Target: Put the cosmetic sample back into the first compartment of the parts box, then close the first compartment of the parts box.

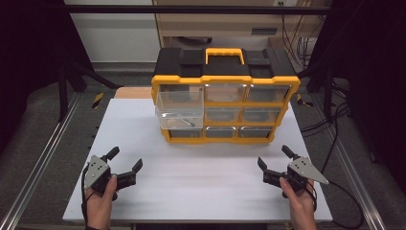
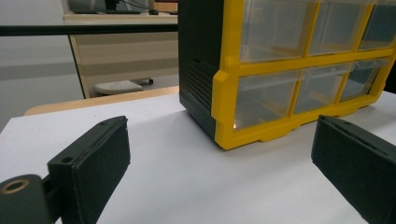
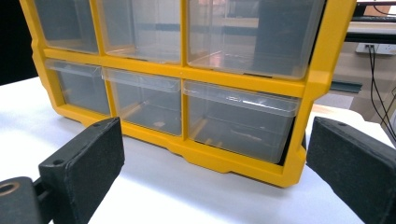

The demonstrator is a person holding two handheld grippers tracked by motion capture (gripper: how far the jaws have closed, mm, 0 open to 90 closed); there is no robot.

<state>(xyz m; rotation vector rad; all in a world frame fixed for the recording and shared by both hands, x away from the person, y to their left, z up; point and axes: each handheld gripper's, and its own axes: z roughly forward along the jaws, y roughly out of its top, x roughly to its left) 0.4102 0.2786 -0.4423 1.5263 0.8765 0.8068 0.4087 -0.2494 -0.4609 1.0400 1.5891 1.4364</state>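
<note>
- The left gripper (image 1: 125, 164) rests low on the white bench (image 1: 201, 191) at about 8 o'clock, held in the person's left hand (image 1: 100, 201). Its jaws stand wide apart with nothing between them.
- In the left gripper view the left gripper (image 2: 219, 172) faces the cabinet's black side and yellow corner, well apart from them.
- The yellow-and-black drawer cabinet (image 1: 225, 81) stands upright at 12 o'clock, at the bench's far edge, with three rows of clear drawers.
- The clear drawer (image 1: 179, 111) at the cabinet's left column, middle row, is pulled out toward the person; a small thin object (image 1: 184, 120) lies inside it, too small to name.
- The right gripper (image 1: 275, 163) rests at about 4 o'clock in the right hand (image 1: 299, 203), its jaws spread wide and empty.
- In the right gripper view the right gripper (image 3: 215, 172) faces the cabinet's lower right drawers, near them but not touching.
</note>
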